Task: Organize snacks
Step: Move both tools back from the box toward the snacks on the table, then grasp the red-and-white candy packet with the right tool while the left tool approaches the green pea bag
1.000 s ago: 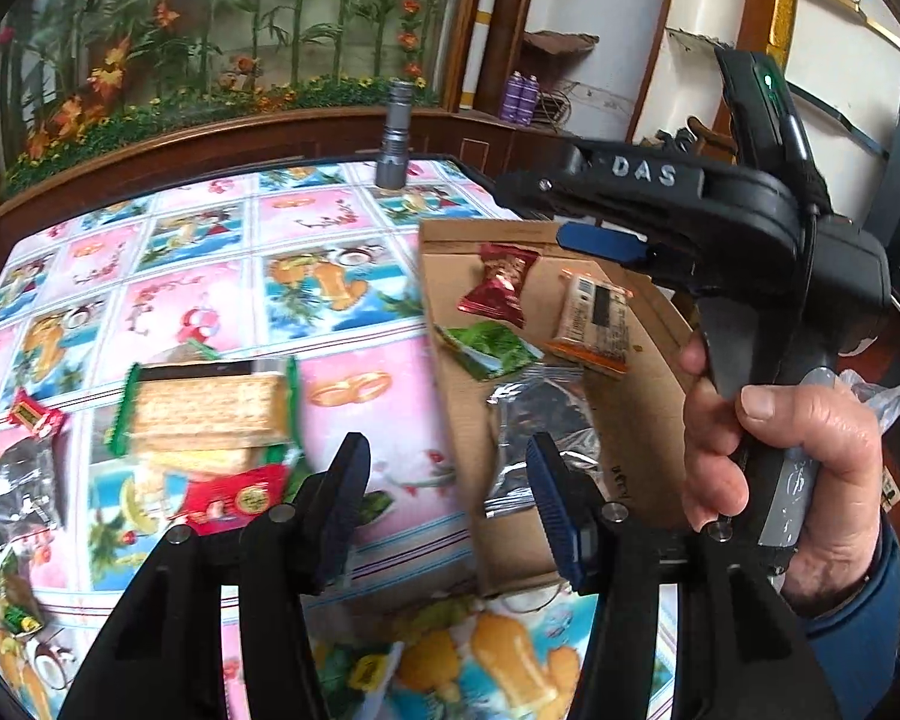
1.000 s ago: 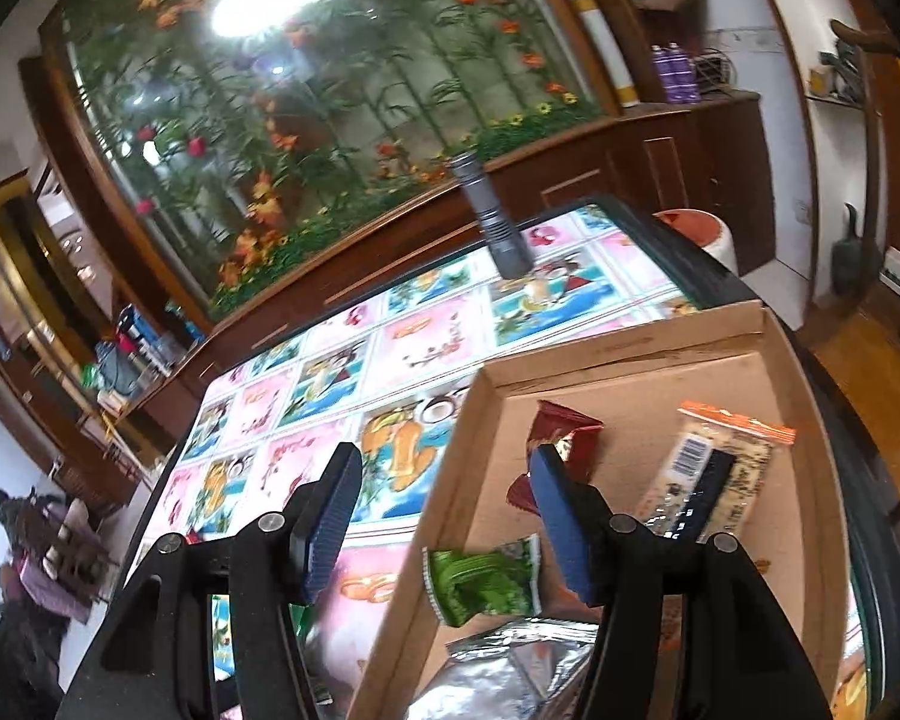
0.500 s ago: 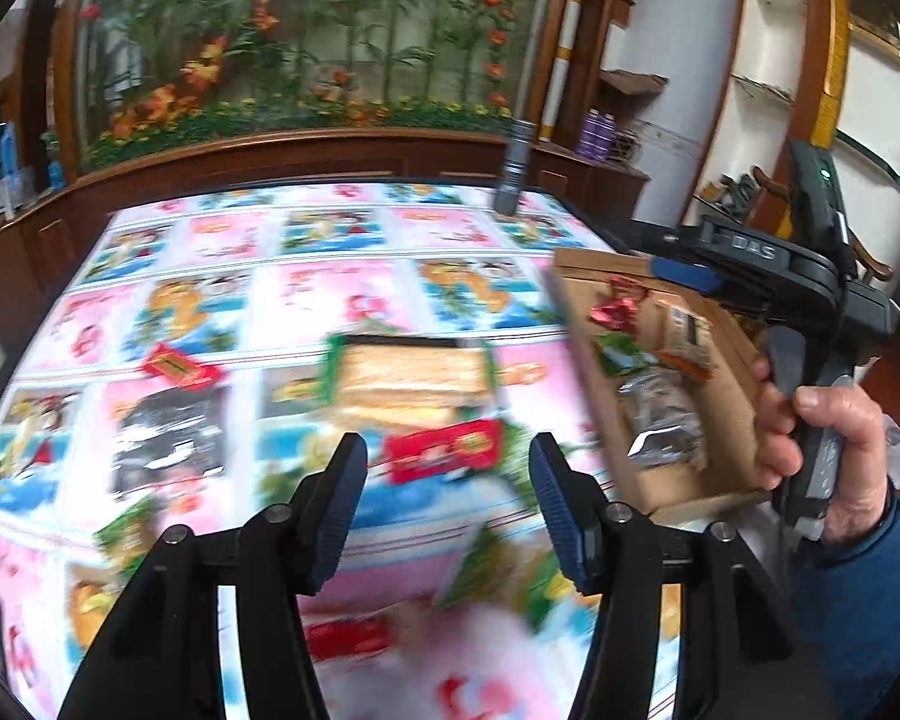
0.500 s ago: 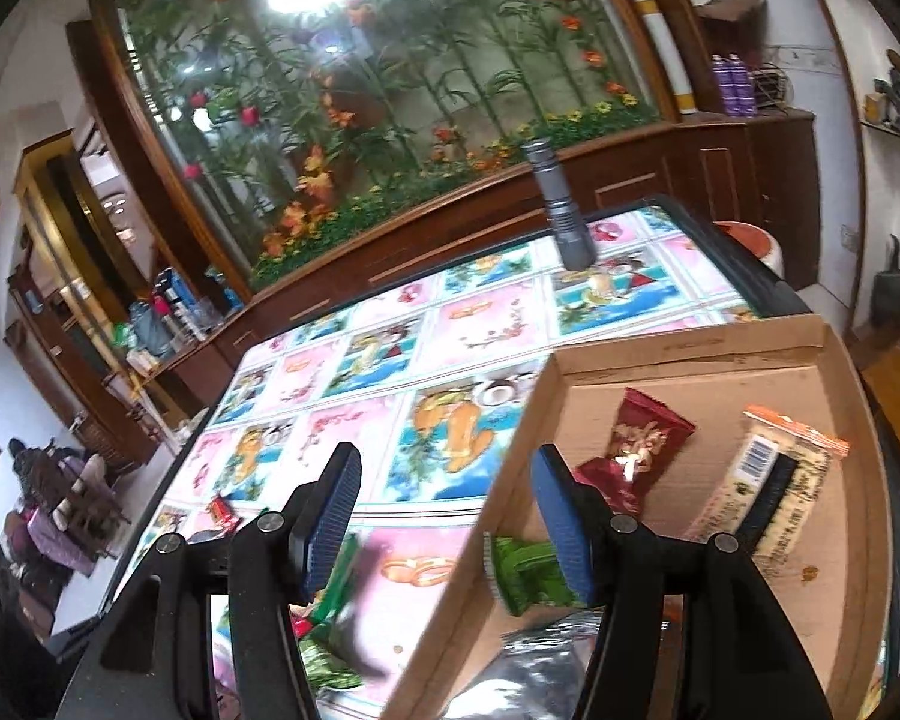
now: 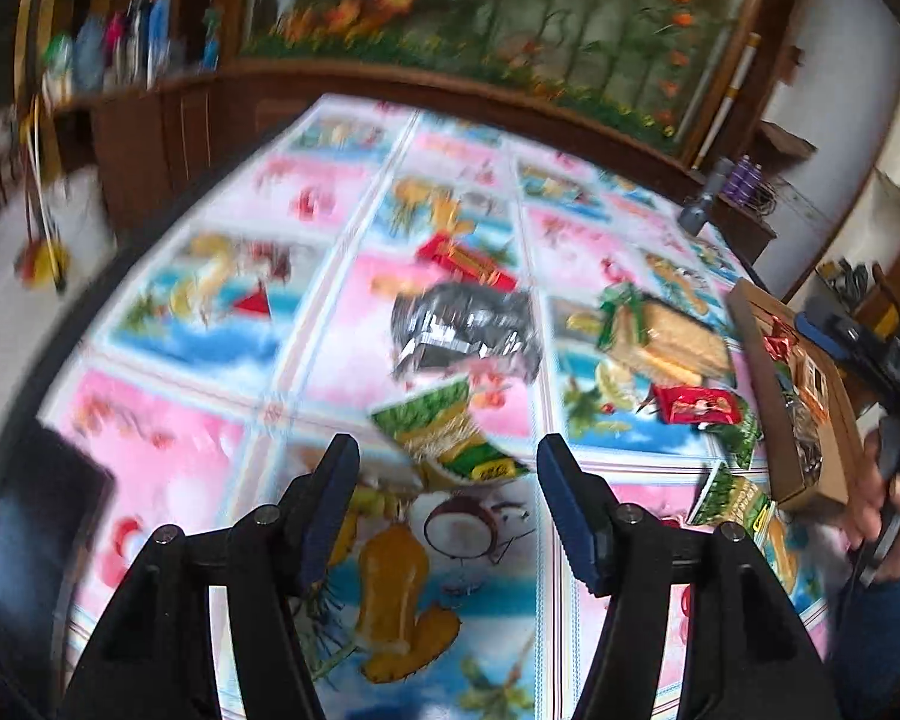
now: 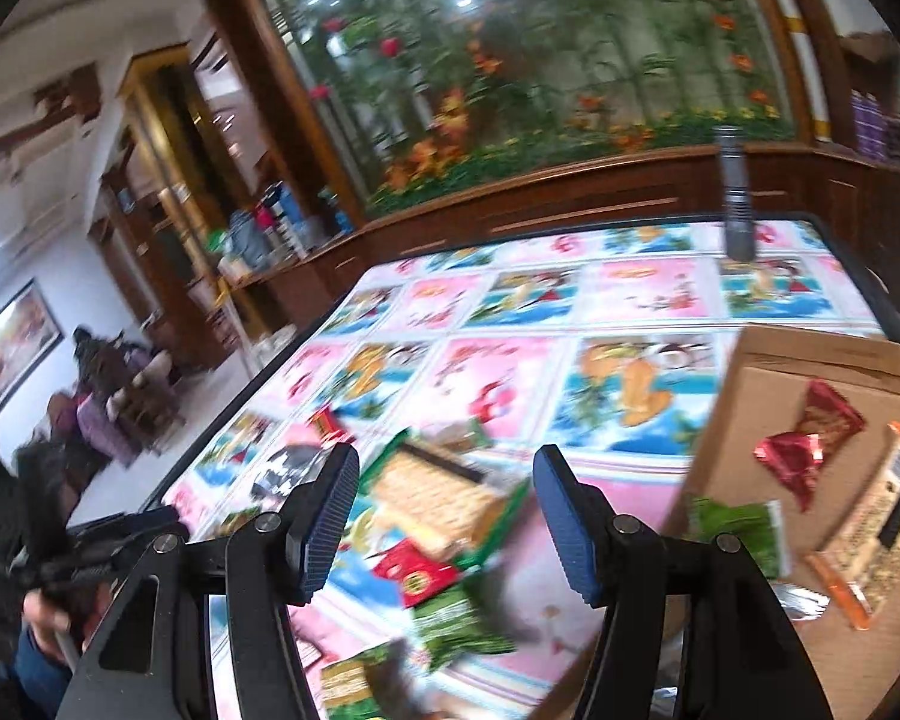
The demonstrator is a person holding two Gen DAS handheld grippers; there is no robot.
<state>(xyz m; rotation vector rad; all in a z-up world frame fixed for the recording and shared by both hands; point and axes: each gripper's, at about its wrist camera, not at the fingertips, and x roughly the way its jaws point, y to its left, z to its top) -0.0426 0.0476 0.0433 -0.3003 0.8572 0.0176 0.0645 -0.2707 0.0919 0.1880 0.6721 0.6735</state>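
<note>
Your left gripper (image 5: pixel 447 468) has swung away from the cardboard box (image 5: pixel 750 354): a second ago the box sat right ahead of its fingers, now it's far off to the right edge. Ahead of the fingers instead: the green snack packet (image 5: pixel 444 432), with the silver pouch (image 5: pixel 465 327) beyond it. Jaws are opening, nothing between them. Your right gripper (image 6: pixel 447 516) has also shifted off the box (image 6: pixel 810 360) and now frames the cracker pack (image 6: pixel 438 492) left of it.

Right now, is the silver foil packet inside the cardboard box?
No: the silver foil packet lies on the tablecloth, well apart from the cardboard box.
</note>
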